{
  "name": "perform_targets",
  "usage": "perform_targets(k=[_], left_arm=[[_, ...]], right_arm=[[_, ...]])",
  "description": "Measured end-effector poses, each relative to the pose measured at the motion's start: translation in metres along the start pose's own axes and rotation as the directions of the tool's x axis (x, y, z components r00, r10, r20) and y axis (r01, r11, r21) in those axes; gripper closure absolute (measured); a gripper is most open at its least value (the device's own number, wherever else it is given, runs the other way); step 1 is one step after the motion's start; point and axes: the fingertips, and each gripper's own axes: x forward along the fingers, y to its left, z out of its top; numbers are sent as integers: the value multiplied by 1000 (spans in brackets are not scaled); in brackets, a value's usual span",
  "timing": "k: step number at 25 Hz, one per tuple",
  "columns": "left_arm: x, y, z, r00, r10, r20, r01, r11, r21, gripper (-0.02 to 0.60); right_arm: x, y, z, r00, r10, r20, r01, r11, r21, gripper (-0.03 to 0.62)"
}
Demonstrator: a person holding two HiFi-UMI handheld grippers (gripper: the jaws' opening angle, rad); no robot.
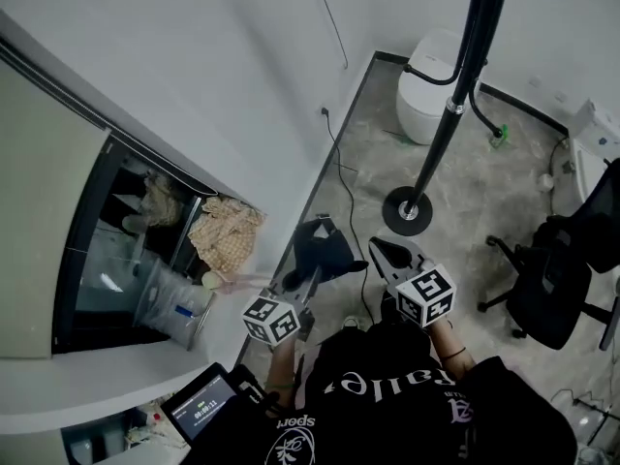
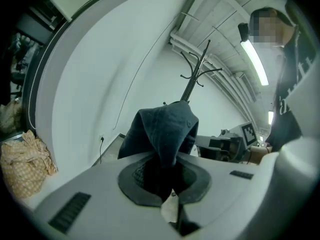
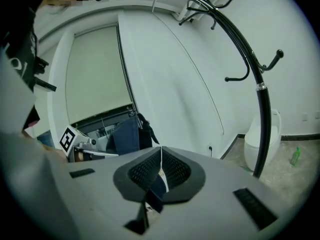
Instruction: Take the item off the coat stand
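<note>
Containers first: one clear plastic tub (image 1: 167, 300) stands well away from the coat stand (image 1: 448, 114), against the dark opening in the wall unit, and its contents cannot be made out; one beige checked cloth (image 1: 228, 235) lies heaped just beside the tub, on the side nearer the stand; one white bin (image 1: 426, 90) sits close behind the stand's pole; the dark blue cloth item (image 1: 325, 250) is off the stand, hanging in the air short of its round base, pinched in the left tongs (image 1: 314, 277), whose jaws are clamped on its fabric; the right tongs (image 1: 383, 253), just beside the item and nearer the base, are closed pad to pad; bare floor (image 1: 475, 192) lies open around the base, with the wall's edge on one side and one black office chair (image 1: 562, 279) on the other; two tongs, one stand, one item.
</note>
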Motion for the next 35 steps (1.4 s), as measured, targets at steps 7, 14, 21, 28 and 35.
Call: perform_targets(k=[7, 14, 21, 28, 35], left_arm=[[-49, -2, -23, 993, -103, -53, 105, 993, 43, 568], [-70, -26, -35, 983, -180, -45, 182, 983, 35, 568], [-88, -43, -42, 982, -189, -25, 190, 981, 29, 568], [-93, -88, -60, 986, -169, -15, 169, 985, 21, 568], [-96, -161, -96, 980, -193, -41, 193, 981, 8, 568]], right_arm=[[-29, 54, -33, 991, -131, 21, 131, 991, 38, 577], [-65, 79, -40, 976, -215, 28, 214, 976, 46, 577], [-82, 96, -47, 975, -222, 11, 222, 974, 37, 577], [-139, 109, -60, 981, -192, 10, 191, 981, 41, 576], [-217, 105, -75, 977, -213, 31, 212, 977, 29, 576]])
